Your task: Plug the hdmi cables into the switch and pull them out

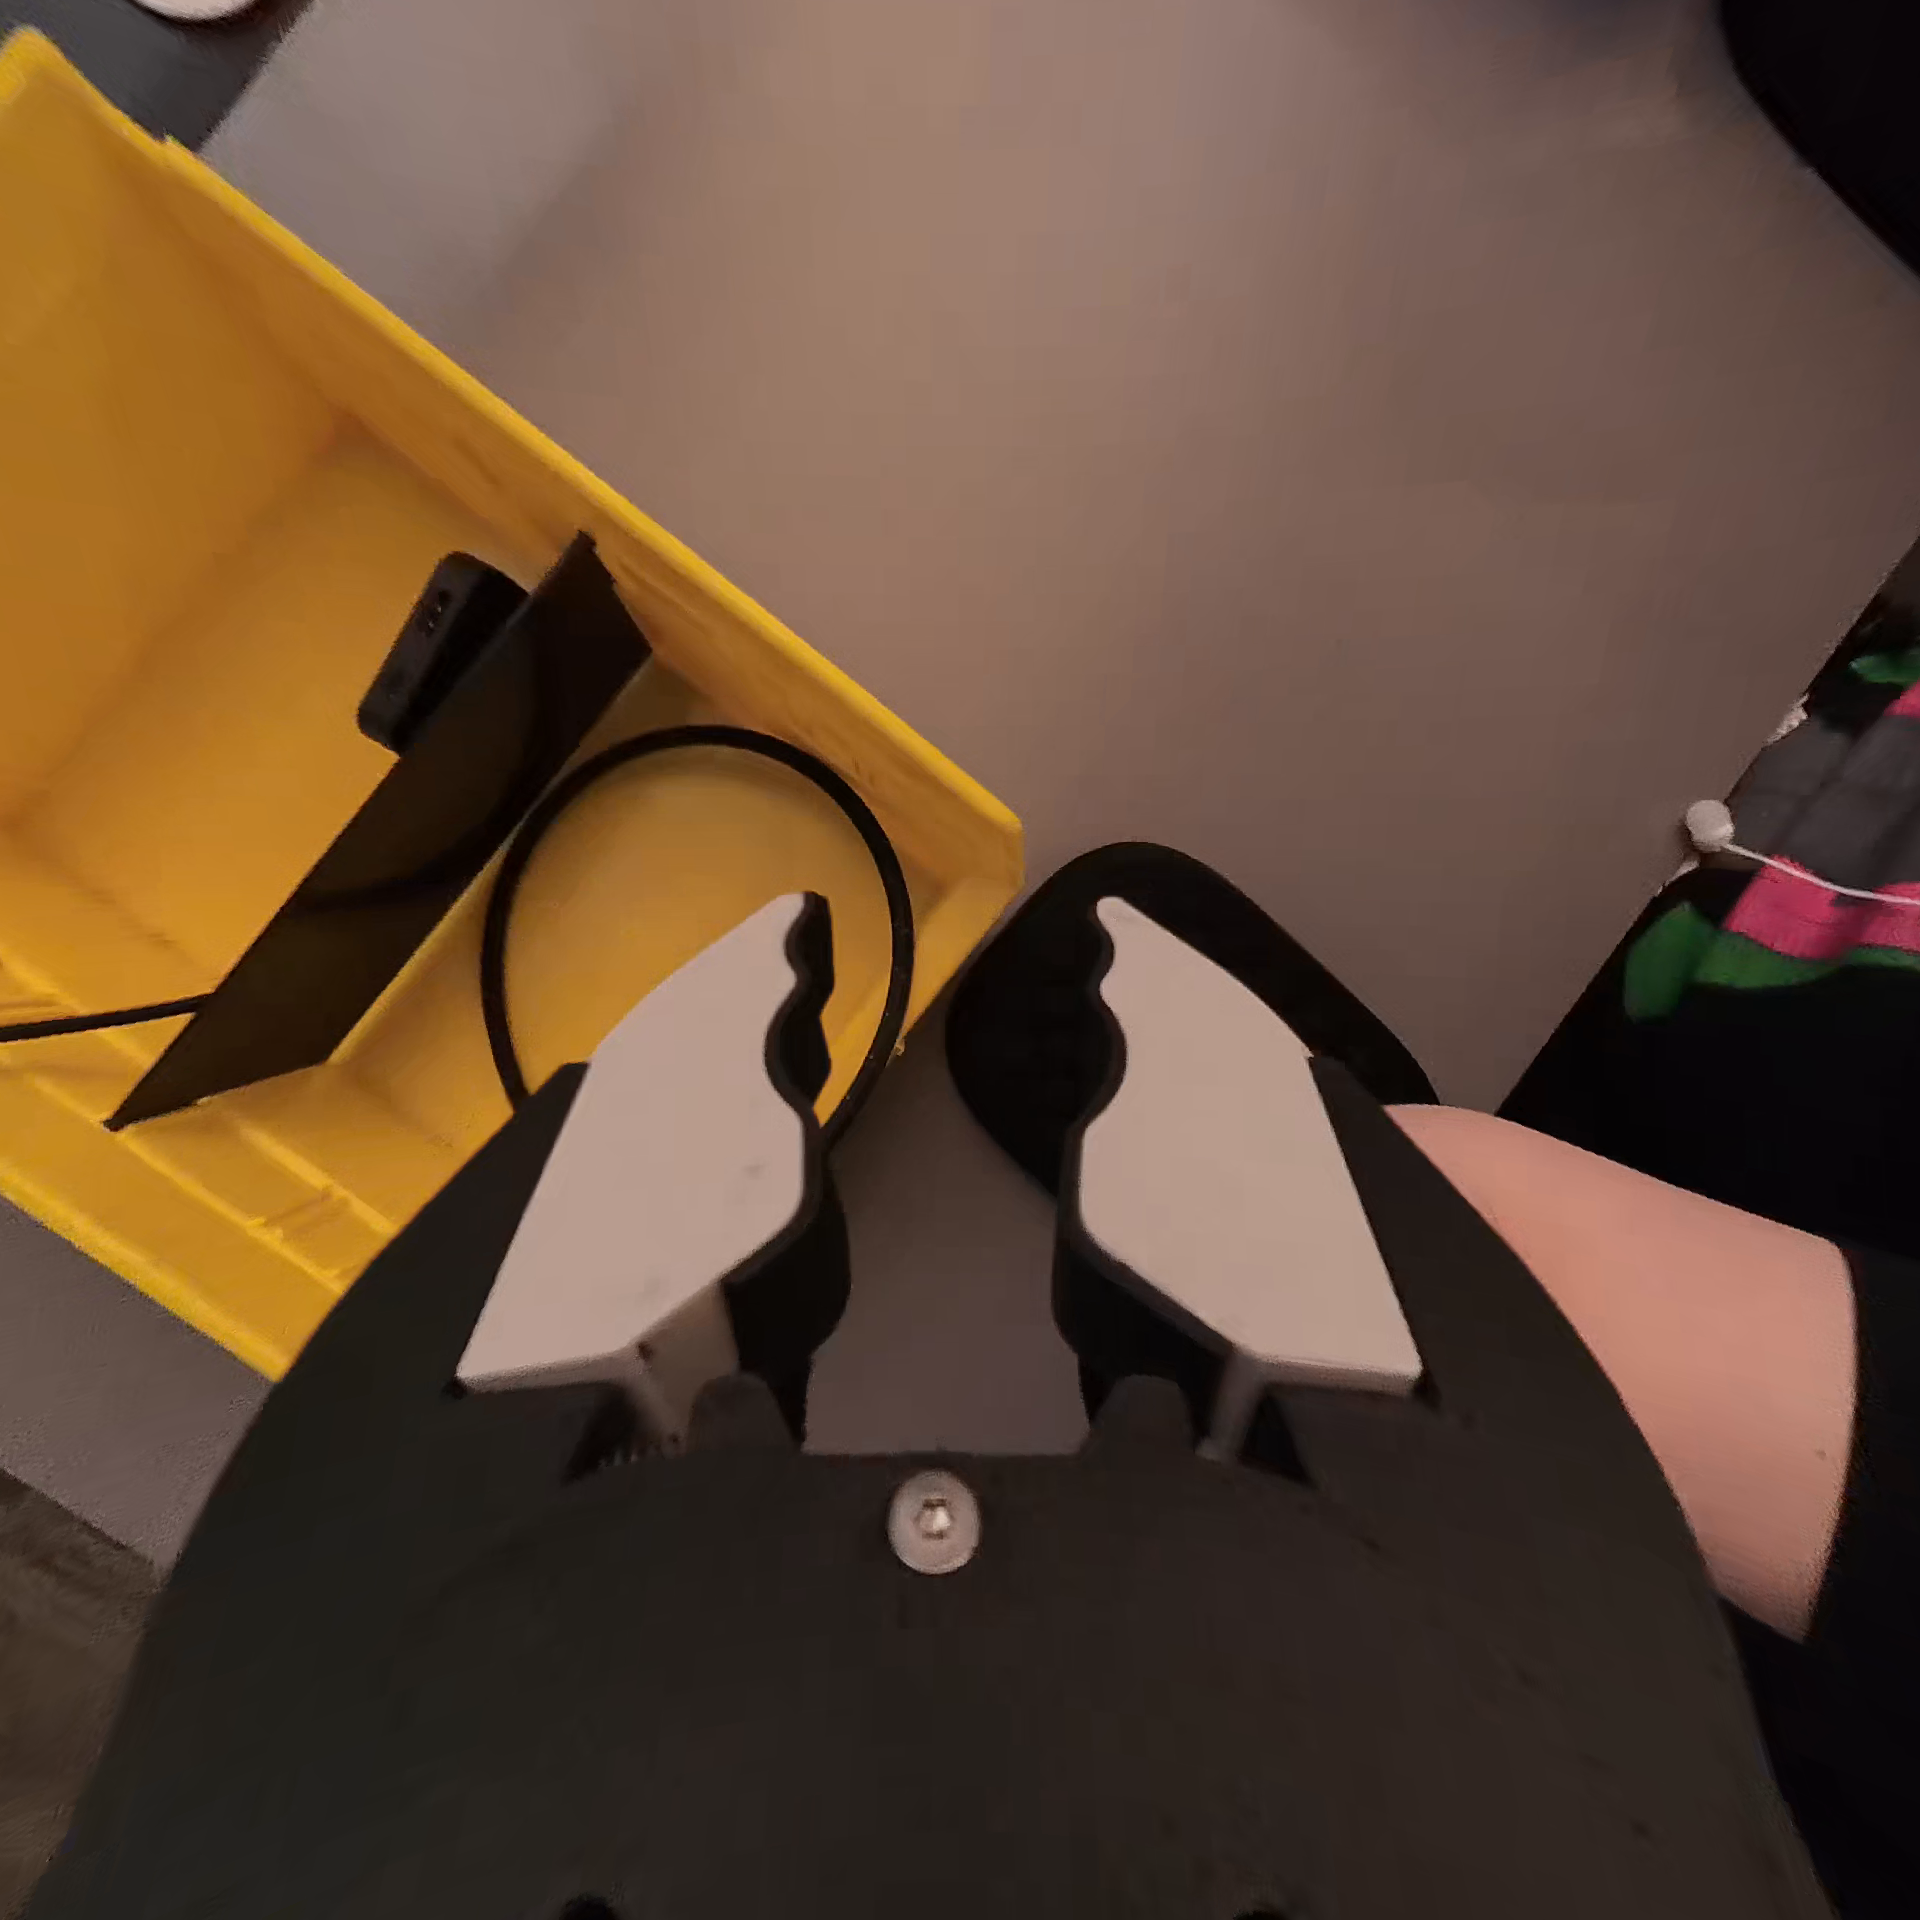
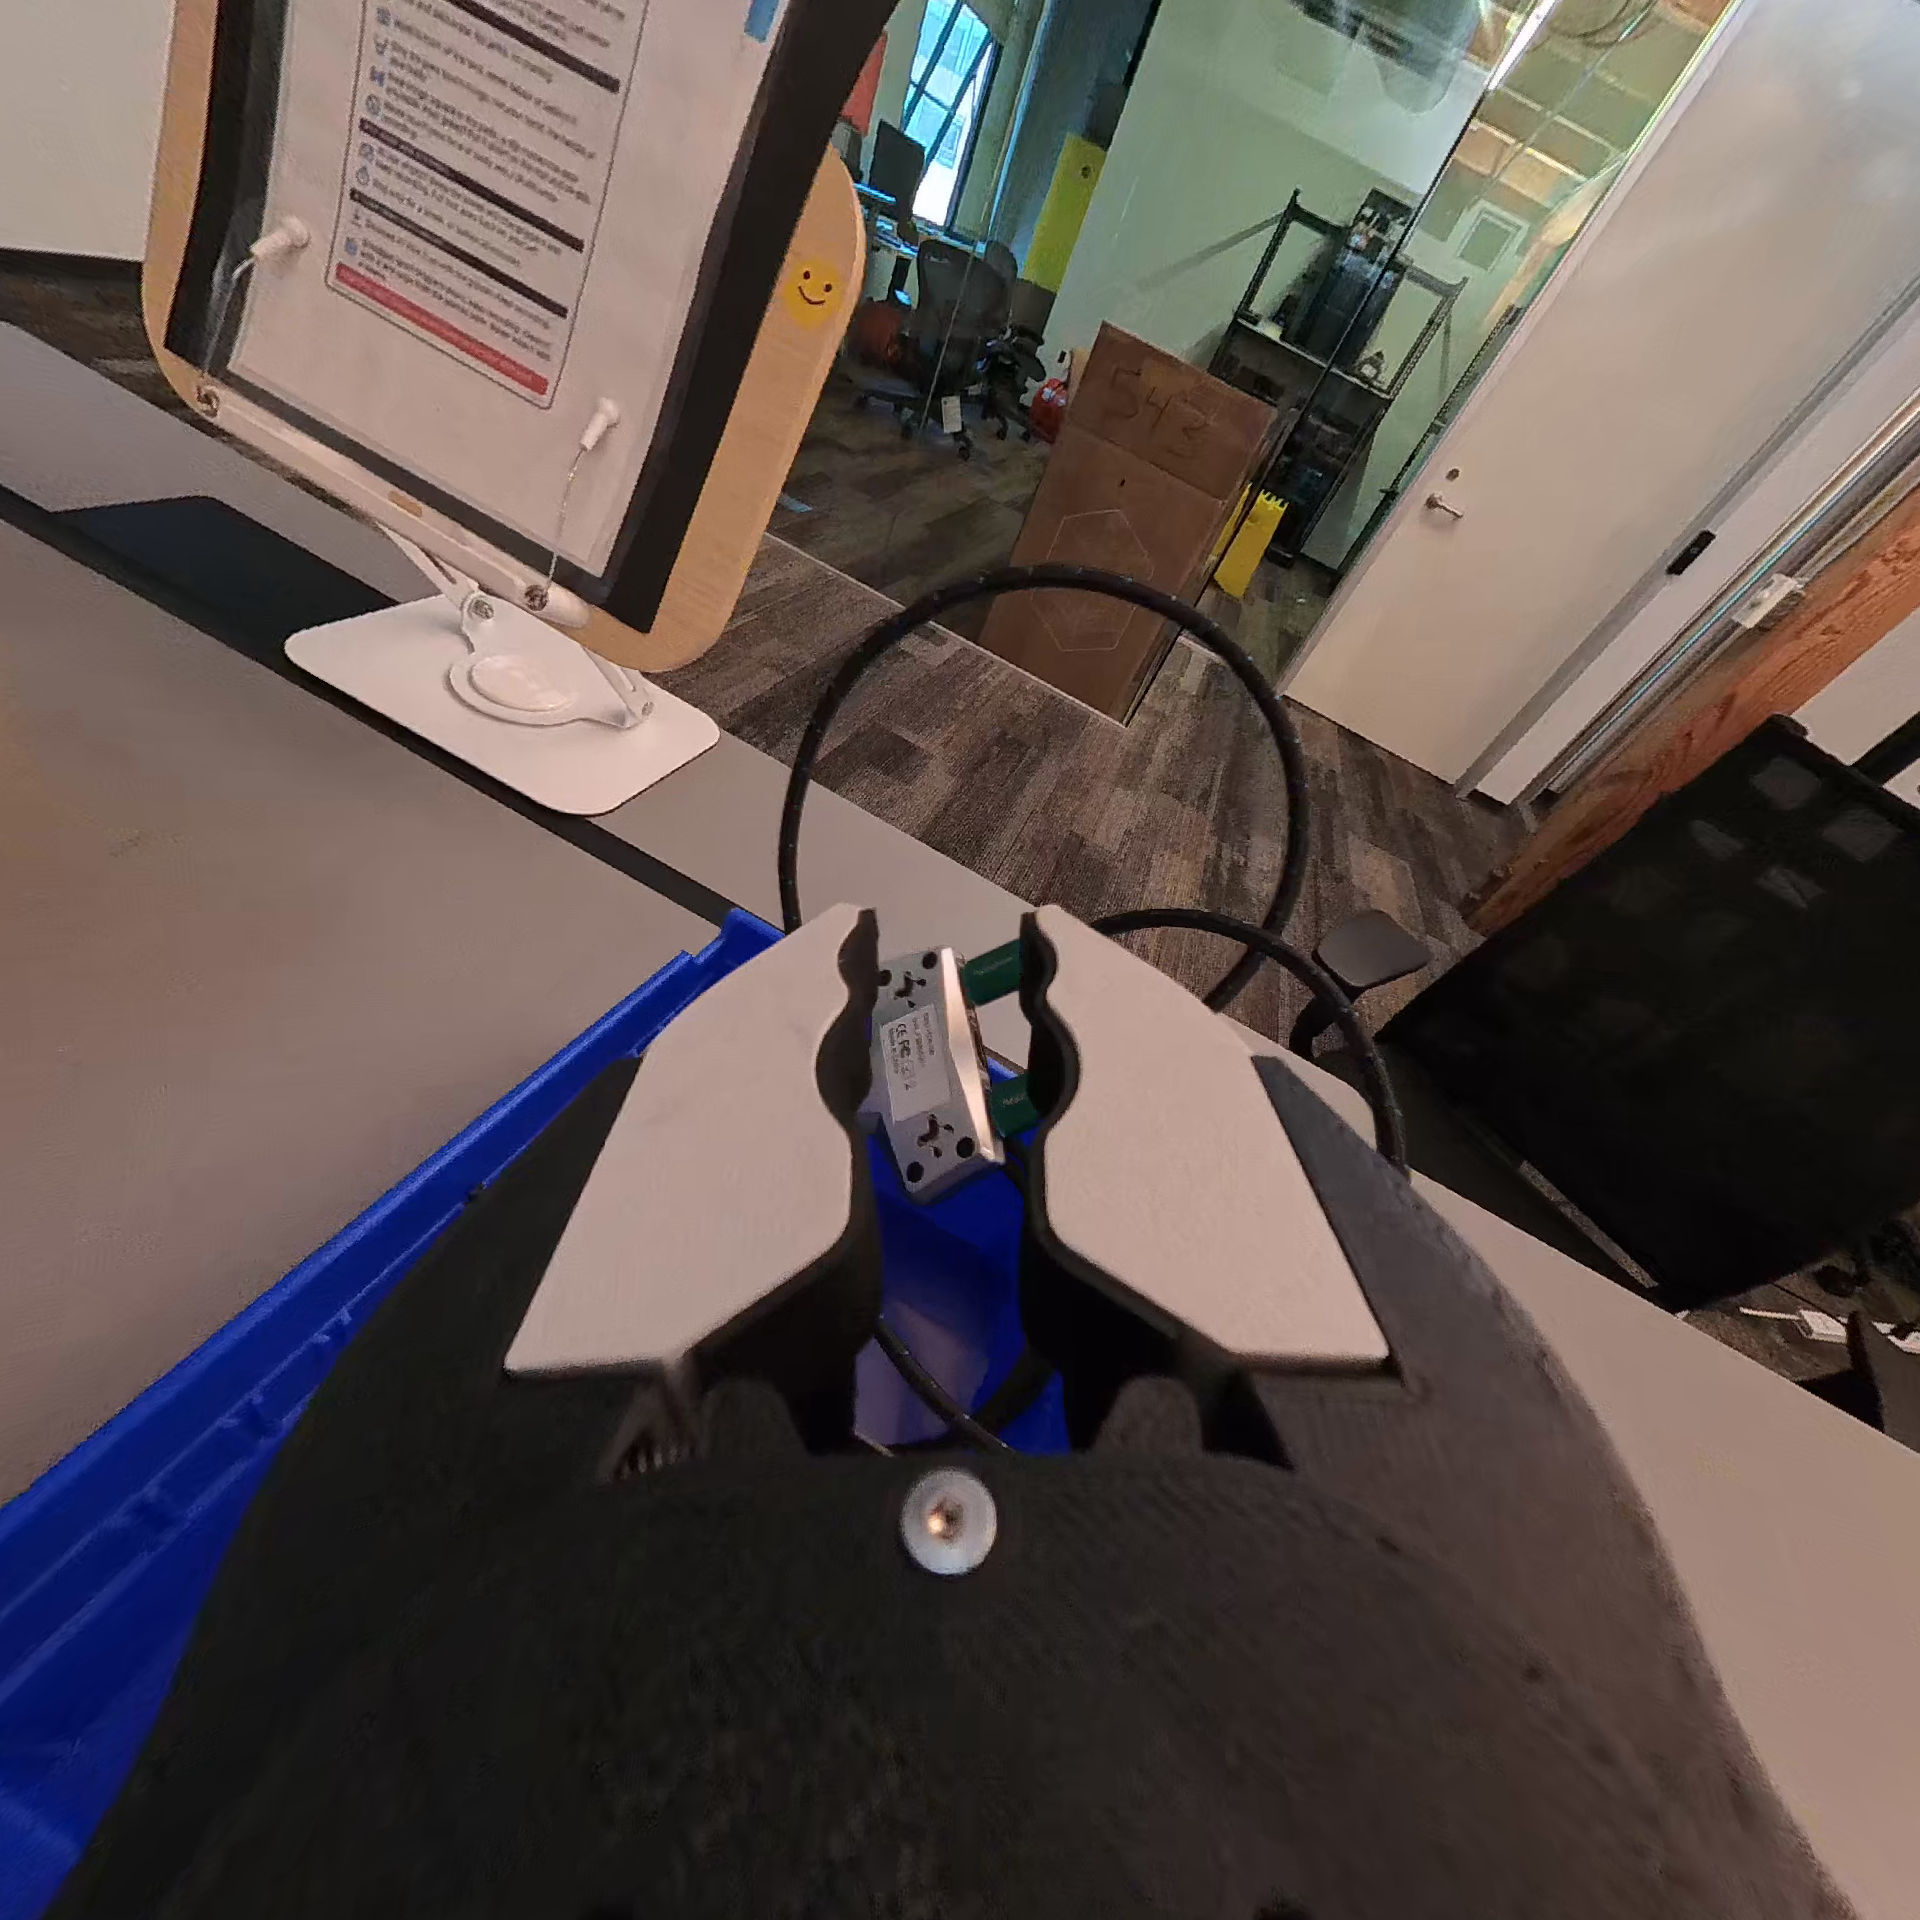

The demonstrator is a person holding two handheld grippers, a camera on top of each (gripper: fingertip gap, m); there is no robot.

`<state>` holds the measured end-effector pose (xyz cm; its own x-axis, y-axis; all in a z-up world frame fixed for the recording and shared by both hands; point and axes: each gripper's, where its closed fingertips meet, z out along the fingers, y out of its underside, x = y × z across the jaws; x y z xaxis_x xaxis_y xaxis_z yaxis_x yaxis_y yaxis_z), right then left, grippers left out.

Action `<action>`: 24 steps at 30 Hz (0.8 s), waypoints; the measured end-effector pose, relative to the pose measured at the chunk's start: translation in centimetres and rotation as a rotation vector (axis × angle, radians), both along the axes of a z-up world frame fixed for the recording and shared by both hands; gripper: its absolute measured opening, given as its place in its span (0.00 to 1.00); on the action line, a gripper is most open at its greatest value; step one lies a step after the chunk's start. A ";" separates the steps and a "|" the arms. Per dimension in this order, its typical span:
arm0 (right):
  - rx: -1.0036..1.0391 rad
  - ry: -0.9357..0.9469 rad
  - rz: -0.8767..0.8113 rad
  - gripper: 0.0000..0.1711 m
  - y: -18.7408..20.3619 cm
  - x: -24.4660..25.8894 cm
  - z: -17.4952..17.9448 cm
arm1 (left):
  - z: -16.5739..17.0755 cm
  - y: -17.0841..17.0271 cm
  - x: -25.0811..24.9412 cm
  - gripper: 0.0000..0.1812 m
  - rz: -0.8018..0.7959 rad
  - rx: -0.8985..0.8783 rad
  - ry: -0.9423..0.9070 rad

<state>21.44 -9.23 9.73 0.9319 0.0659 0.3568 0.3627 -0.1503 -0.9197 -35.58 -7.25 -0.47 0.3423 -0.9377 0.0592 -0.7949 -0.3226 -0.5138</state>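
Switch (image 2: 928, 1075): small silver metal box, label side facing the camera, sitting between the fingers of the right gripper (image 2: 943, 940) above the blue bin (image 2: 343, 1236). Fingers look closed against its sides, so I judge it clamped, though the contact itself is partly hidden. Two green plug ends (image 2: 995, 968) stick out of the switch's right edge, so cables look plugged in. Black hdmi cable (image 2: 1039, 748) loops up and behind the switch, a second loop just right of it.

Handling, judged: the switch is light, rigid, smooth metal, so likely slippery; grip across the flat sides, not the port edge. Cables are stiff and springy, holding their loops, and will tug the switch; pull by the plug body, not the cord.

Left gripper (image 1: 951, 925): fingers apart, holding nothing, hovering over the corner of a yellow bin (image 1: 727, 582). Inside that bin are a black cable loop (image 1: 696, 748), a black divider panel (image 1: 416, 862) and a small black box (image 1: 436, 655) behind it. A person's bare arm (image 1: 1621, 1351) shows beside the left gripper.

Surface: grey tabletop (image 2: 260, 935), matte; the blue bin rests on it below the switch. Behind the switch to the left is a white stand holding a wood-framed board (image 2: 499, 312) with a printed sheet. Beyond the switch: office room, carpet floor, cardboard box (image 2: 1132, 540), glass partition, white door (image 2: 1558, 416), black mesh chair (image 2: 1683, 1039) to the right.
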 end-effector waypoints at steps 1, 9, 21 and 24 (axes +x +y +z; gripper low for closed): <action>-0.003 -0.002 0.006 0.16 0.0 -0.1 -0.1 | -0.4 0.4 -0.3 0.24 0.026 -0.024 0.008; -0.036 0.006 0.016 0.16 0.4 0.0 -1.0 | -5.6 2.1 -5.4 0.22 0.417 -0.466 0.088; -0.056 0.021 0.045 0.16 0.6 -0.4 -1.5 | -7.2 2.3 -4.7 0.25 0.334 -0.445 0.205; -0.060 0.020 0.047 0.16 0.5 -0.4 -1.6 | -7.9 2.2 -3.6 0.24 0.272 -0.462 0.261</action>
